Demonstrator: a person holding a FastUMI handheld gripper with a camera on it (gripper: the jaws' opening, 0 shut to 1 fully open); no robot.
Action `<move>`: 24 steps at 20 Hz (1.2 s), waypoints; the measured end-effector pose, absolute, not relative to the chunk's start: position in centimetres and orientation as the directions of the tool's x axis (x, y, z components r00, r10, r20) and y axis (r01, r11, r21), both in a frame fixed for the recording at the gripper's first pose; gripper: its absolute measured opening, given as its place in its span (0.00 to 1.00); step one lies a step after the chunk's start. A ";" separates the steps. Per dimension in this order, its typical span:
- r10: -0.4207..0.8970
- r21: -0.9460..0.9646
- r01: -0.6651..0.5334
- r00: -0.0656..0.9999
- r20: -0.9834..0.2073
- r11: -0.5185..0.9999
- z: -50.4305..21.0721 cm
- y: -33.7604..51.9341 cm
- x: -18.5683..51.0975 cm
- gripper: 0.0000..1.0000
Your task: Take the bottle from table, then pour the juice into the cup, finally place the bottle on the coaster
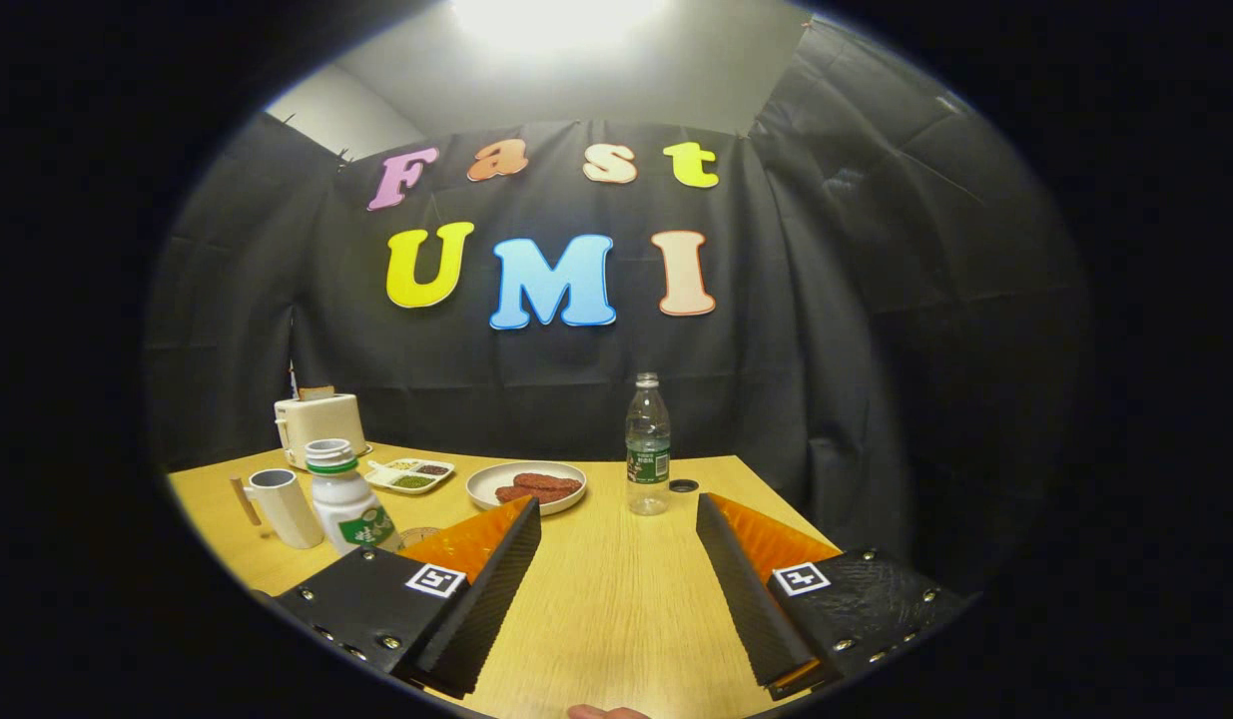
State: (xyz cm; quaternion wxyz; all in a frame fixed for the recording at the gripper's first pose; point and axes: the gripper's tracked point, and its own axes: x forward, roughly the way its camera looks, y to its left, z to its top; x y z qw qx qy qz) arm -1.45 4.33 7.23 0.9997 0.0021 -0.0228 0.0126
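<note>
Light wooden worktop (616, 599) in a black-draped booth. Black-and-orange two-finger gripper (618, 519) is spread wide, grasping nothing. White juice bottle with green collar (347, 499) stands near the left edge beside a white handled cup (283, 506) (label print unreadable); round coaster (417, 536) partly hidden behind the left finger.

Gripper (618, 519): held level and low, fingers spread wide, nothing between them. Left finger (496, 579): black ribbed pad, orange backing, tip angled inward. Right finger (741, 579): same build, mirrored. A square marker sat on each finger's base. Fingertip (606, 712): pale, just behind the fingers.
</note>
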 end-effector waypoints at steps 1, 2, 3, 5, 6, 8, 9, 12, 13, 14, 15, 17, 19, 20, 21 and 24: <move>0.030 -0.001 -0.030 0.998 0.047 1.000 7.3 5.0 -2.0 0.96; 0.034 0.002 -0.034 0.998 0.043 0.999 7.4 5.6 -2.5 0.96; 0.040 0.006 -0.041 0.998 0.037 0.999 7.2 6.1 -2.8 0.96; 0.035 0.012 -0.035 0.999 0.007 0.999 6.7 6.6 -3.4 0.96; 0.041 0.017 -0.041 0.999 0.001 0.999 6.7 7.2 -3.6 0.96; 0.059 0.031 -0.060 0.998 0.005 0.998 6.7 8.6 -4.1 0.96; 0.068 0.040 -0.068 0.998 0.007 0.997 6.6 9.3 -4.4 0.96; 0.096 0.034 -0.097 0.995 0.019 0.995 6.4 12.0 -5.6 0.96; 0.105 0.028 -0.105 0.994 0.021 0.994 6.2 12.9 -5.8 0.96; 0.121 0.025 -0.122 0.992 0.021 0.992 6.0 14.0 -6.0 0.96; 0.137 0.022 -0.138 0.990 0.018 0.990 5.7 15.1 -6.1 0.96; 0.154 0.008 -0.154 0.988 0.005 0.988 5.1 16.7 -5.9 0.96; 0.161 -0.003 -0.161 0.987 -0.009 0.987 4.4 18.1 -5.5 0.96; 0.163 -0.007 -0.163 0.987 -0.017 0.987 3.9 18.7 -5.3 0.96; 0.152 -0.006 -0.153 0.988 -0.013 0.988 3.7 19.1 -5.0 0.96; 0.146 -0.002 -0.146 0.989 -0.004 0.989 3.2 20.5 -4.0 0.97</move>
